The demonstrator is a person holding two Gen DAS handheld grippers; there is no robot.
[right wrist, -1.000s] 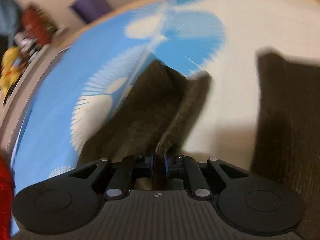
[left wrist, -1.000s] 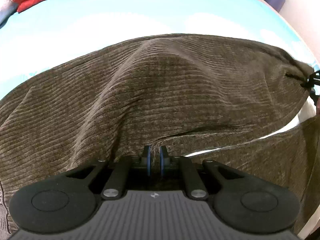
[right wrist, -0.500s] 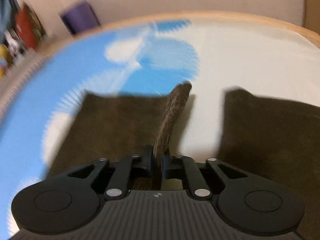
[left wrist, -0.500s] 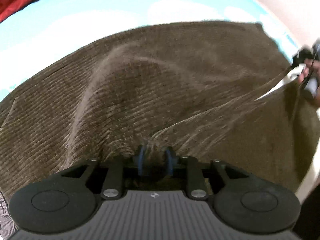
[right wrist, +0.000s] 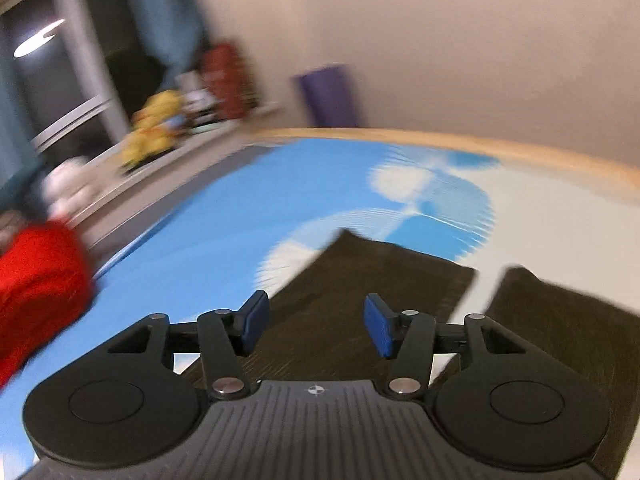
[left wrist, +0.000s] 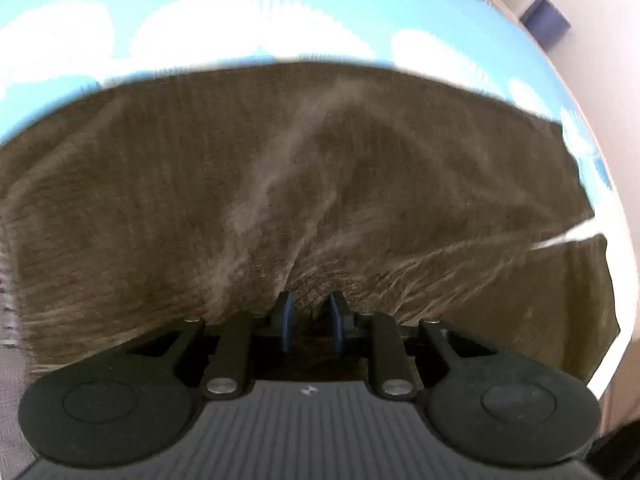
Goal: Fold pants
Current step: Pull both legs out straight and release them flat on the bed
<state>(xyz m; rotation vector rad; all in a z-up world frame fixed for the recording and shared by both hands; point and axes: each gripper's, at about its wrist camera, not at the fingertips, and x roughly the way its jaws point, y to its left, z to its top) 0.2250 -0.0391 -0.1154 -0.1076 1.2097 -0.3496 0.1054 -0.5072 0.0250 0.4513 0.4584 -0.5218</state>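
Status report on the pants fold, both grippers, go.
Left gripper fingers part-open, brown fabric of the pants bunched between them. Right gripper open, empty, above the pant legs. Red cloth off left, clear of the pants.

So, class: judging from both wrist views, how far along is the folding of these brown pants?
Done: the brown corduroy pants lie spread on the blue cloud-print sheet, and the right gripper is open and empty above the two legs. In hand: the left gripper has fabric bunched between its fingers. Left: the legs lie side by side with a gap, so no finished fold shows.
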